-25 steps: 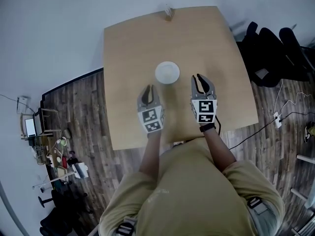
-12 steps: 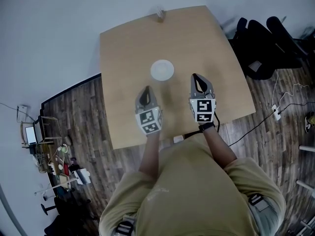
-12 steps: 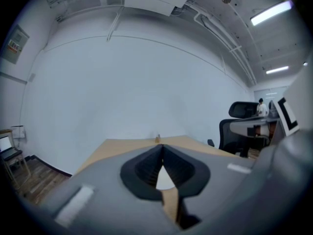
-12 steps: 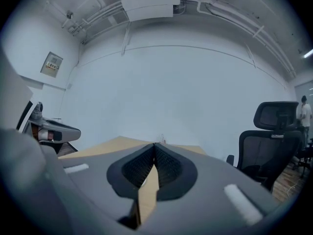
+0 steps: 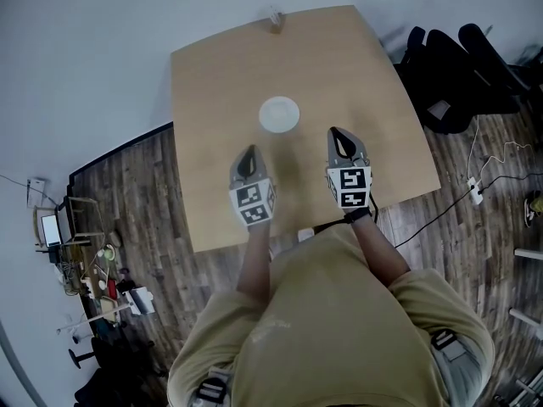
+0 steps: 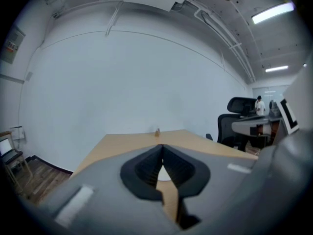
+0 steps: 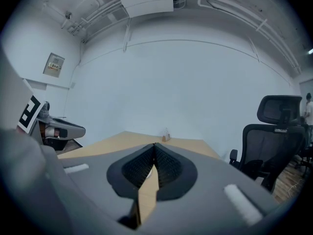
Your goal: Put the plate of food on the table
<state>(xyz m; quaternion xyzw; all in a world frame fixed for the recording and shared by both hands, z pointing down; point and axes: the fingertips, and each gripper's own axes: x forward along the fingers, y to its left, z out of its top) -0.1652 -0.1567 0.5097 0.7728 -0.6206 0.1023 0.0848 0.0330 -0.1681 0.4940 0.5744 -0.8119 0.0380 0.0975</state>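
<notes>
The white plate sits alone on the bench, upper middle of the frame. Below it, the left gripper and right gripper have drawn their fingers together, empty, since a second ago; the placing looks done.

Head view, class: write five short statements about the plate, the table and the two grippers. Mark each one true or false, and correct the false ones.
1. The white plate rests on the wooden table. True.
2. The left gripper grips the plate. False: its jaws are shut on nothing, and it is short of the plate.
3. The right gripper has its jaws together. True.
4. The plate sits at the table's near edge. False: it sits around the middle.
5. A small object stands at the table's far edge. True.
</notes>
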